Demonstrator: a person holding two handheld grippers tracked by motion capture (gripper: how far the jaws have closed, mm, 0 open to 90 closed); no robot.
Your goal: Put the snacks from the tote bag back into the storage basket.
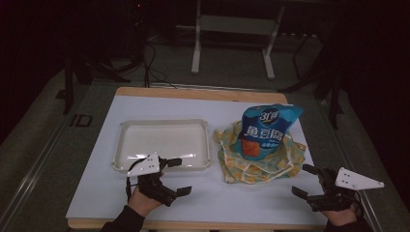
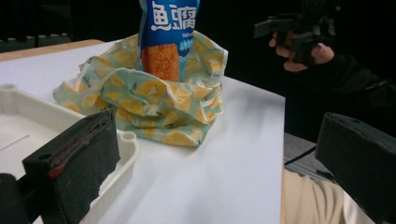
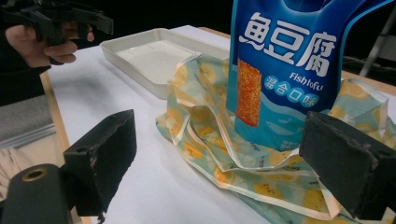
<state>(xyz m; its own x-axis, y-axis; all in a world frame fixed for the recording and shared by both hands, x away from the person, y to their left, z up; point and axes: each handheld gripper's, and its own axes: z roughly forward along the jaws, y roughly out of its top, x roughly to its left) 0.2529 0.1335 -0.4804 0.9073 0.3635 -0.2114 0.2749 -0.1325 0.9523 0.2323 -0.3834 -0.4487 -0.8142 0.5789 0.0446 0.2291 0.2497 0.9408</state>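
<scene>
A blue fish-tofu snack bag (image 1: 267, 126) stands upright inside a crumpled, lemon-printed pouch (image 1: 256, 166) on the right half of the white board. To its left lies an empty white tray (image 1: 164, 142). My left gripper (image 1: 183, 175) hovers open just in front of the tray's near rim, nothing between its jaws. My right gripper (image 1: 300, 180) is open at the pouch's near right corner, not touching it. From the left gripper (image 2: 219, 140), the pouch (image 2: 149, 102) and snack bag (image 2: 168, 32) are ahead. The right gripper (image 3: 224, 154) faces the snack bag (image 3: 285, 70) and pouch (image 3: 210, 135).
The white board (image 1: 159, 203) covers a wooden table whose edge shows at the back (image 1: 193, 92). A metal stand (image 1: 232, 24) and cables stand on the dark floor beyond. Bare board lies between the two grippers at the front.
</scene>
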